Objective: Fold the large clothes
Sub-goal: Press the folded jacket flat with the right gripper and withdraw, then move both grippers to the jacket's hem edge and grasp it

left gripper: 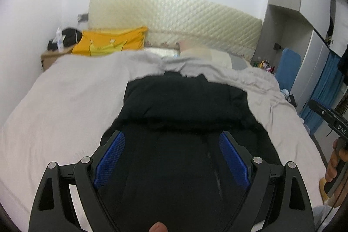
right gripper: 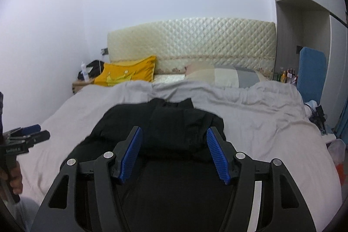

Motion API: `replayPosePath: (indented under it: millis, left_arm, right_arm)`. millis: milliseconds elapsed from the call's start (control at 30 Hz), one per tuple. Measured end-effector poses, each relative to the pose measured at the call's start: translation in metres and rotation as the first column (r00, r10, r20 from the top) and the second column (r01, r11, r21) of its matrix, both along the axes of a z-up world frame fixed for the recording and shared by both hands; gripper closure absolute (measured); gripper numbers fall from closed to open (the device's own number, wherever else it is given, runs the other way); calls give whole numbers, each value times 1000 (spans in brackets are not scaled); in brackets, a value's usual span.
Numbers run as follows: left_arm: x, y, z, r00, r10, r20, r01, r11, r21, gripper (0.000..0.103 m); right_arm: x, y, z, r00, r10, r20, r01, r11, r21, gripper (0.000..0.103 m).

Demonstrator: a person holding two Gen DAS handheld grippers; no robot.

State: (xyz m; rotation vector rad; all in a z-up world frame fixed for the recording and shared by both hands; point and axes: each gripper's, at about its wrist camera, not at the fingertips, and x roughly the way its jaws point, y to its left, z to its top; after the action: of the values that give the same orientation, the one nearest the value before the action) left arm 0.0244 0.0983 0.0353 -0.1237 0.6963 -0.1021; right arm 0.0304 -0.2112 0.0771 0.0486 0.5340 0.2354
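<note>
A black garment (left gripper: 184, 97) lies on the bed's grey sheet (left gripper: 76, 90), its far part folded back over itself into a thick layer (right gripper: 174, 116). My left gripper (left gripper: 171, 134) hovers above the near part of the garment, its blue pads (left gripper: 111, 158) wide apart and open with nothing between them. My right gripper (right gripper: 174, 129) also hangs above the garment (right gripper: 121, 121), open, the jaws apart with no cloth pinched. Each gripper shows at the edge of the other's view: the right gripper (left gripper: 326, 116) in a hand, the left gripper (right gripper: 32, 134) likewise.
At the head of the bed stand a quilted cream headboard (right gripper: 195, 40), a yellow pillow (right gripper: 128, 73) and a patchwork pillow (right gripper: 228, 76). A bedside table with a bottle (right gripper: 83, 73) is at the far left. A blue board (right gripper: 311, 73) and clutter sit beside the bed's right edge.
</note>
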Motion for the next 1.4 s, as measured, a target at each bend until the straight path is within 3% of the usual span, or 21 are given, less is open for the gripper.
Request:
replayPosePath:
  millis: [167,300,467,667,800,900,1033,1167,1300,1400]
  left_arm:
    - [-7,29,-34,991,29,-132,-35,999,-42,14]
    - [-5,43,-65,972,34,-231,-47,998,-51,14]
    - [4,64,-99,940,47,-338,-82,993,-90,14]
    - [15,79,-125,911,60,-408,-117,986,-116,14]
    - [24,90,-141,886,59,-461,-154,973,-170,14]
    - [27,101,-151,865,79,-495,-204,958,-202,14]
    - [30,114,-163,835,113,-539,-273,935,-228,14]
    - [30,123,-171,810,136,-570,-324,914,-243,13]
    - [29,138,-183,772,185,-609,-401,884,-239,13]
    - [32,145,-193,745,172,-645,-418,873,-250,13]
  right_arm:
    - [-12,-12,-33,992,24,-120,-23,1000,13,43]
    - [-11,-32,-69,969,28,-247,-15,998,57,43]
    - [-11,-59,-117,925,7,-379,25,996,80,43]
    - [-4,-93,-162,858,-27,-512,110,985,132,42]
    - [-5,-108,-179,827,-35,-562,155,974,167,35]
    - [-6,-117,-191,797,-19,-604,198,952,232,31]
    - [-11,-139,-217,733,-1,-681,305,895,327,31]
    - [-12,-155,-230,699,-20,-714,370,865,338,31]
    - [-14,-171,-238,658,-87,-748,451,841,298,28]
    - [-16,-182,-247,633,-86,-769,488,816,310,27]
